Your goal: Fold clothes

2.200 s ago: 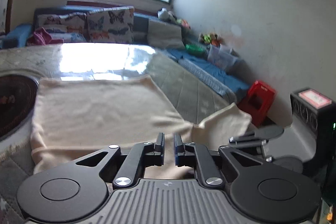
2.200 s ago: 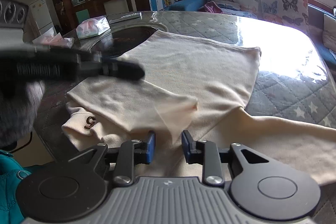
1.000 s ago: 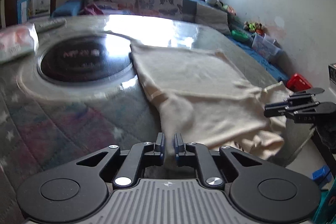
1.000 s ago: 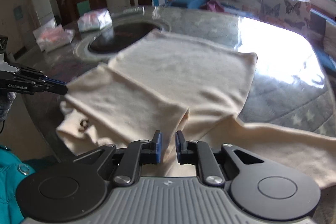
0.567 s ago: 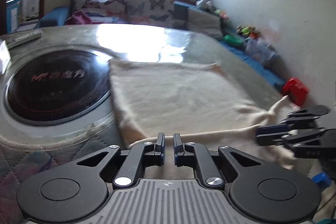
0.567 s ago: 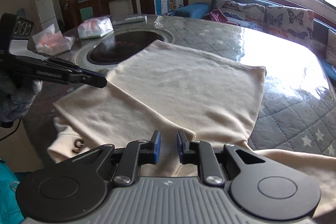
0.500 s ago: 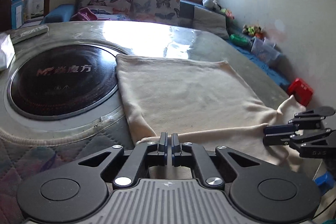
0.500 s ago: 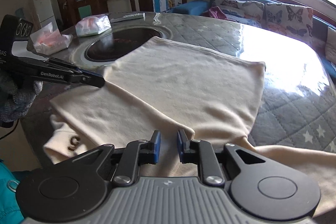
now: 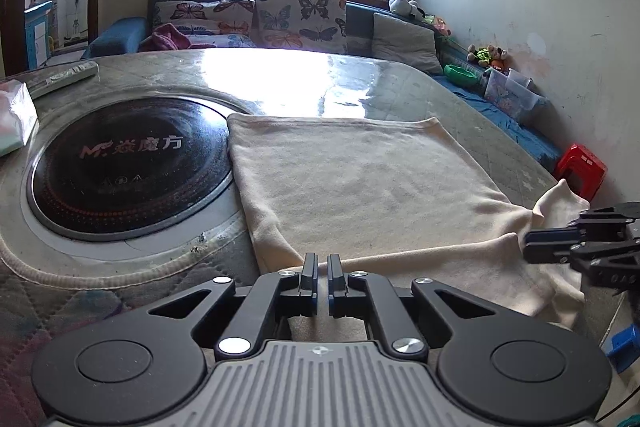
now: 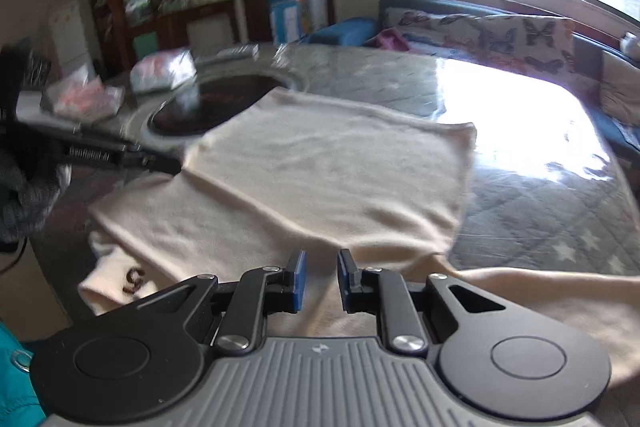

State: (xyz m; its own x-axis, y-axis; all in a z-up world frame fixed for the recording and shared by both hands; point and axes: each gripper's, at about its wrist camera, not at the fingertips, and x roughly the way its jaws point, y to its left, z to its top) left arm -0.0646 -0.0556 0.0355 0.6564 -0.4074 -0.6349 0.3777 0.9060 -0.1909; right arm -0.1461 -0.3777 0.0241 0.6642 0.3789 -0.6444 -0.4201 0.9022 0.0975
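Note:
A cream knitted garment point(image 9: 360, 187) lies spread on the round table, its near part folded over the body; it also shows in the right wrist view point(image 10: 320, 179), with a cuff bearing a dark "5" point(image 10: 134, 281) hanging at the near edge. My left gripper point(image 9: 322, 269) is shut on the garment's folded edge at its near left corner. My right gripper point(image 10: 319, 277) has its jaws parted above the fold edge and holds nothing. The right gripper also shows at the right of the left wrist view point(image 9: 580, 247).
A black round hotplate point(image 9: 128, 163) is set in the table left of the garment. A tissue pack point(image 9: 16, 115) and a remote point(image 9: 64, 77) lie beyond it. A sofa with butterfly cushions point(image 9: 280, 23) stands behind. A red stool point(image 9: 580, 171) stands on the floor at right.
My right gripper has opened and let go of the fold edge. My left gripper stays shut on the garment's near corner and the folded part now lies flatter.

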